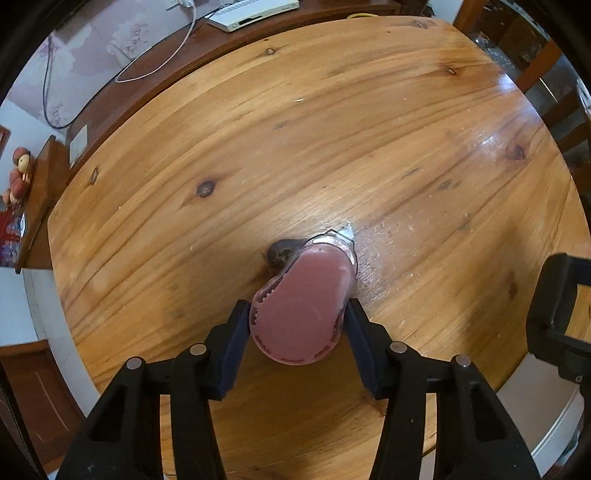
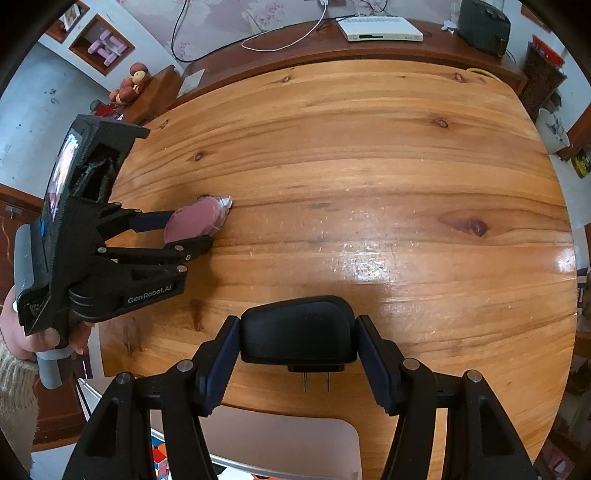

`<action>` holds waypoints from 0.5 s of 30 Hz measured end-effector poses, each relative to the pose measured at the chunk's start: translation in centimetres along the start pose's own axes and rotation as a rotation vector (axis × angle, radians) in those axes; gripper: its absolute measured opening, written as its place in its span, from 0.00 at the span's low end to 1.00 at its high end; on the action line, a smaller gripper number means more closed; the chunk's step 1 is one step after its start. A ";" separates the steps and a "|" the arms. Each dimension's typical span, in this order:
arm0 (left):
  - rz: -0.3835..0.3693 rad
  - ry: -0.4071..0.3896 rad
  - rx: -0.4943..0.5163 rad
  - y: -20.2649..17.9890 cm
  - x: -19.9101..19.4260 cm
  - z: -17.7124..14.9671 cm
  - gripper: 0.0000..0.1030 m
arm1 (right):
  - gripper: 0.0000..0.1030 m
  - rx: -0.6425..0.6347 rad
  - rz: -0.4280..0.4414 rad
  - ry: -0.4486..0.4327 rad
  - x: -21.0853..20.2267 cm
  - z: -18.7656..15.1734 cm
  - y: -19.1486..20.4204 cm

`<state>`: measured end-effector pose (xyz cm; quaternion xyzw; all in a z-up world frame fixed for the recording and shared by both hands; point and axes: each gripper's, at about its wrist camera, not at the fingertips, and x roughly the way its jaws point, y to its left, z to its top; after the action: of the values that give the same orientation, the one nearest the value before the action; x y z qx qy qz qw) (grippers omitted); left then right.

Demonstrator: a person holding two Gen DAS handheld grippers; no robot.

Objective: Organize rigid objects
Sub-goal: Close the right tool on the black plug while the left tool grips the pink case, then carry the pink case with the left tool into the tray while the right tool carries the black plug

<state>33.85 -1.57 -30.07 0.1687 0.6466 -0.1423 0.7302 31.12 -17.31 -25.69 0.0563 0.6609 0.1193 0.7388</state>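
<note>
A pink, clear-cased tape dispenser (image 1: 301, 306) stands on the round wooden table (image 1: 332, 129). My left gripper (image 1: 297, 312) points straight down and is shut on it, one blue pad pressing each side. The right wrist view shows the same dispenser (image 2: 195, 219) in the left gripper (image 2: 192, 230) at the table's left. My right gripper (image 2: 298, 326) is shut on a black plug adapter (image 2: 295, 339), held above the table's near edge. Its two metal prongs point toward the camera. The right gripper's body (image 1: 561, 314) shows at the right edge of the left wrist view.
A dark sideboard (image 2: 424, 48) behind the table carries a white set-top box (image 2: 380, 29), a white cable (image 2: 295, 40) and a dark case (image 2: 484, 26). A pale chair seat (image 2: 280, 435) sits under the near edge. A hand (image 2: 33, 332) grips the left handle.
</note>
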 end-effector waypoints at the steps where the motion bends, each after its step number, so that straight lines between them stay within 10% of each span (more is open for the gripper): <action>1: 0.010 -0.005 -0.008 0.1 -0.1 -0.2 0.53 | 0.61 0.001 0.003 0.001 -0.1 -0.2 -0.1; 15: 0.058 -0.113 -0.108 -0.2 -6.9 -3.9 0.53 | 0.61 -0.020 0.020 -0.071 -3.7 -1.9 1.3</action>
<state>29.43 -0.14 -23.65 0.1395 0.6059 -0.0954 0.7774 28.80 -17.10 -22.07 0.0596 0.6324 0.1314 0.7611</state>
